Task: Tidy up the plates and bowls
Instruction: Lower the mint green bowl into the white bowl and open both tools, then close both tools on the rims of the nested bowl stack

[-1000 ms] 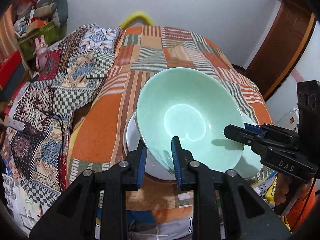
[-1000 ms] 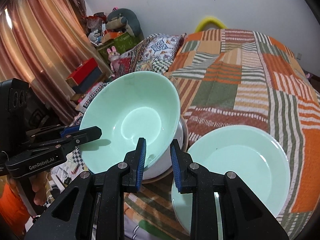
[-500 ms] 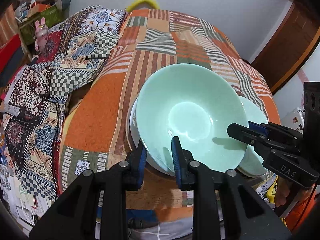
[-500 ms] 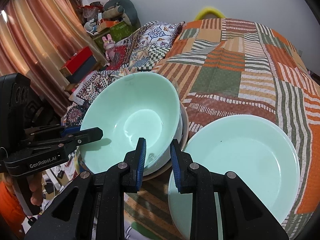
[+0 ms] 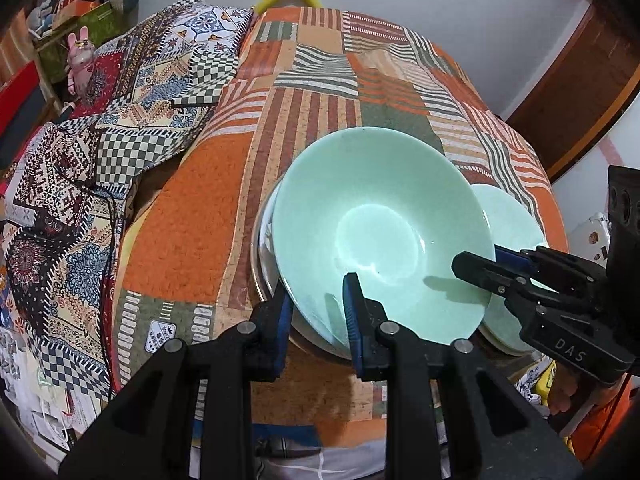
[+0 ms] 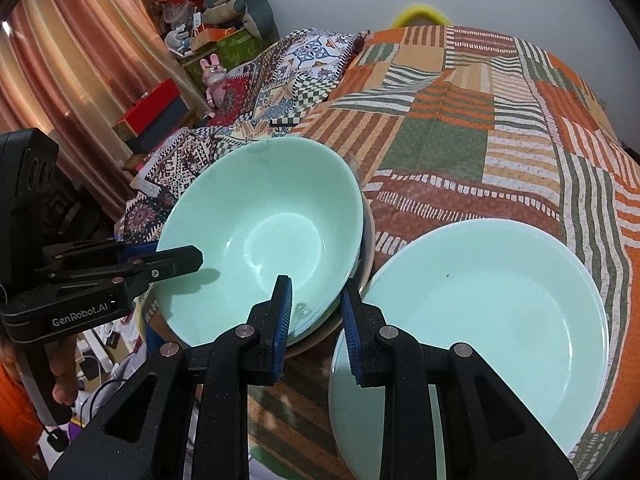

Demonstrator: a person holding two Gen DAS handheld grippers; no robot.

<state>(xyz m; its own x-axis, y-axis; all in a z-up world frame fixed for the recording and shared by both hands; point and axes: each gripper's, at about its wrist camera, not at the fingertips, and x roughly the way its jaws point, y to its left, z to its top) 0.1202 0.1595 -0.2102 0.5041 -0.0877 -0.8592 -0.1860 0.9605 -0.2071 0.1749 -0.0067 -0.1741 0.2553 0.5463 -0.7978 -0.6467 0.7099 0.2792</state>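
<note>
Both clamping thin rim only: left hand-held gripper [image 5: 318, 304] and right hand-held gripper [image 6: 316, 304] pinching the mint bowl [image 5: 380, 236] on opposite near edges, tilted just above the stacked dishes [image 5: 266, 256] on the bed [image 5: 192, 220], probably risking slipping, clacking, or nudging the plate [image 6: 480, 312] beside the right one.

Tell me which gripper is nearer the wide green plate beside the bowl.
Right. The right gripper grips the bowl at its rim next to the plate. The left gripper holds the bowl's opposite rim, farther from the plate.
</note>
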